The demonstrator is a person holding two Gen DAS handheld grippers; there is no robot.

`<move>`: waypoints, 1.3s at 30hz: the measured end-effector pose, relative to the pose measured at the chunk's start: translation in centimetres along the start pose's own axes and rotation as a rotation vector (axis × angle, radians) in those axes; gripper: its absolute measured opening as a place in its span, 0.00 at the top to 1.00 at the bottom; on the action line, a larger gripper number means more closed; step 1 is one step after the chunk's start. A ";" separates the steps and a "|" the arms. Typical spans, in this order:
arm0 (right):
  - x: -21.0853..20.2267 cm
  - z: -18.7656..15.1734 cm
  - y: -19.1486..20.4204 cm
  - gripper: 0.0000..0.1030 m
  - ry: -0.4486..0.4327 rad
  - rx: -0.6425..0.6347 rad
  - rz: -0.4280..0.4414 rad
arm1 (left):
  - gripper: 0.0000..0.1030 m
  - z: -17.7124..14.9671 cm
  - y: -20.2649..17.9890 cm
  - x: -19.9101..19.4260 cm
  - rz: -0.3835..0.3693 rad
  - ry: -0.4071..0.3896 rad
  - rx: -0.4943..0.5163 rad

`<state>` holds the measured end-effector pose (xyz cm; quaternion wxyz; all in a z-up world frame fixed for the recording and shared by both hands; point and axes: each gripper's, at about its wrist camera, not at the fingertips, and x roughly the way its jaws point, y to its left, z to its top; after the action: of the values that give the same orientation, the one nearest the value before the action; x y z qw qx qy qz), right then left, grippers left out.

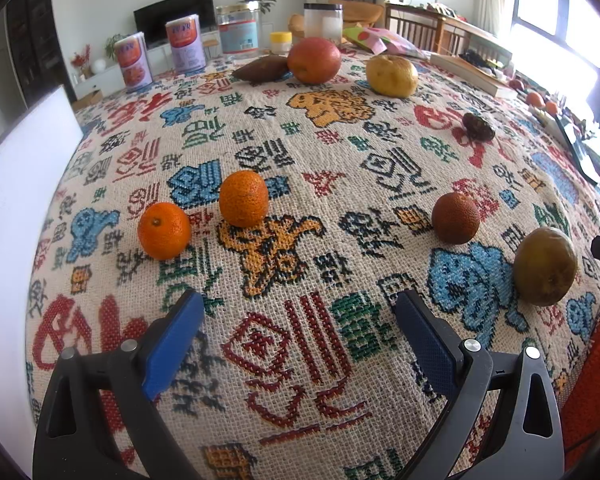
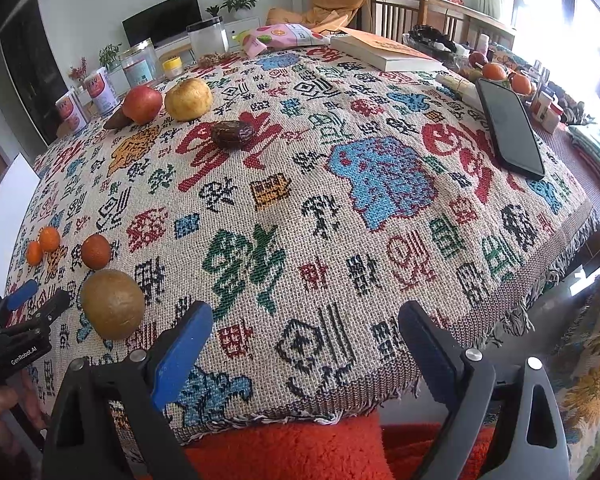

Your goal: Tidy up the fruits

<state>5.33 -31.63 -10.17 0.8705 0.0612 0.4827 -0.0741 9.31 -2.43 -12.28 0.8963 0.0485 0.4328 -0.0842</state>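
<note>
- The fruits sit scattered on the patterned table (image 1: 300, 360): two bright oranges (image 1: 164, 231) (image 1: 243, 198) ahead and left of the left gripper (image 1: 300, 320), a darker orange (image 1: 455, 218) ahead and right of it, and a brownish-green fruit (image 1: 546, 266) further right, near the front edge.
- A red apple (image 1: 314, 60), a yellow pear (image 1: 391, 75) and a dark long fruit (image 1: 260, 69) lie at the far side, well apart from both grippers.
- The left gripper is the nearer one to the oranges; they are round, so no long axis constrains the approach.
- The right gripper (image 2: 304, 328) has the brownish-green fruit just to its left.
- Both pairs of fingers are spread wide, holding and touching nothing.
</note>
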 end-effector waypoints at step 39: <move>-0.6 -0.4 0.8 0.09 -0.038 -0.034 -0.089 | 0.32 3.2 9.4 1.4 -0.009 0.055 -0.223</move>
<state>4.89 -30.74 -9.84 0.8763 0.0234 0.4694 -0.1059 14.38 6.14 -11.25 0.8834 -0.0514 0.4643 -0.0381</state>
